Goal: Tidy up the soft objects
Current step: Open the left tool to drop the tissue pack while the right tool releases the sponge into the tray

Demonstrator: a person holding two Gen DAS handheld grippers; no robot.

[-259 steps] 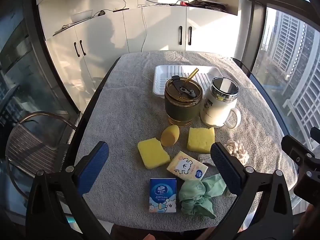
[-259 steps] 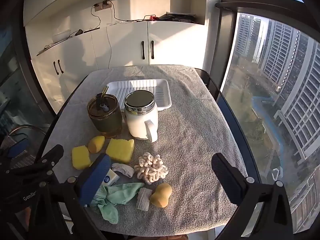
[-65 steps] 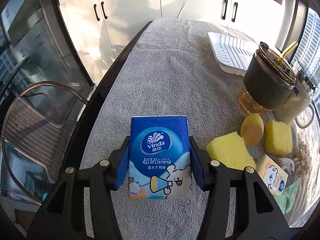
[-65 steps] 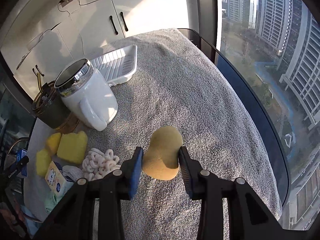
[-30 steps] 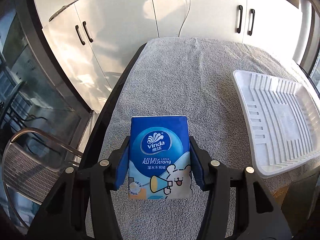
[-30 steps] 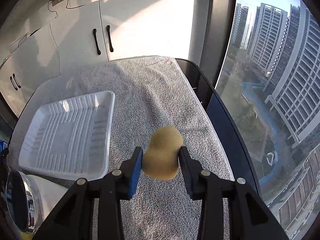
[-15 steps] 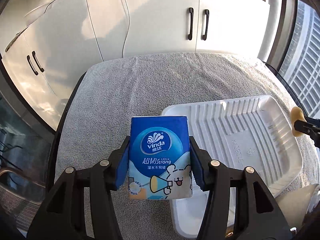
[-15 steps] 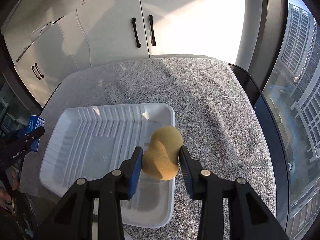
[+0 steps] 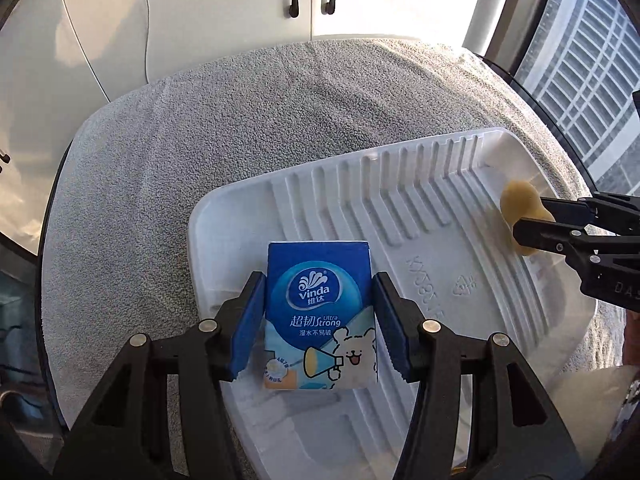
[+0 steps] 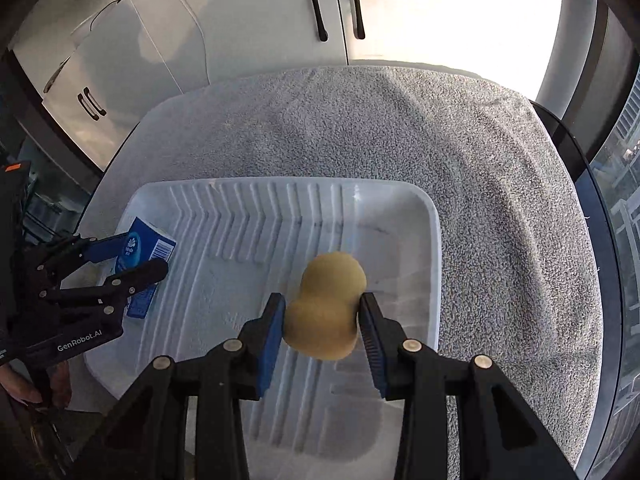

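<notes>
two grippers, each with one item, hang over one white ribbed tray (image 10: pixel 434 240). the left gripper (image 9: pixel 320 320) is clamped on a single blue tissue pack (image 9: pixel 320 316), upright between its blue pads, above the tray's near-left corner. the right gripper (image 10: pixel 322 322) squeezes a single tan gourd-shaped sponge (image 10: pixel 324 306) between its pads, its rounded head poking out ahead of the fingertips, above the tray's right side. from the left wrist camera the sponge (image 9: pixel 520 206) and the right gripper (image 9: pixel 532 220) appear far off to the right; from the right wrist camera the tissue pack (image 10: pixel 140 254) and the left gripper (image 10: pixel 132 260) sit off to the left. the tray floor between the grippers lies bare. it rests on a grey towel (image 10: pixel 440 140) covering the table; two pairs of black-handled white cabinets (image 10: pixel 260 20) stand beyond, and high-rise windows (image 9: pixel 592 80) to the right.
</notes>
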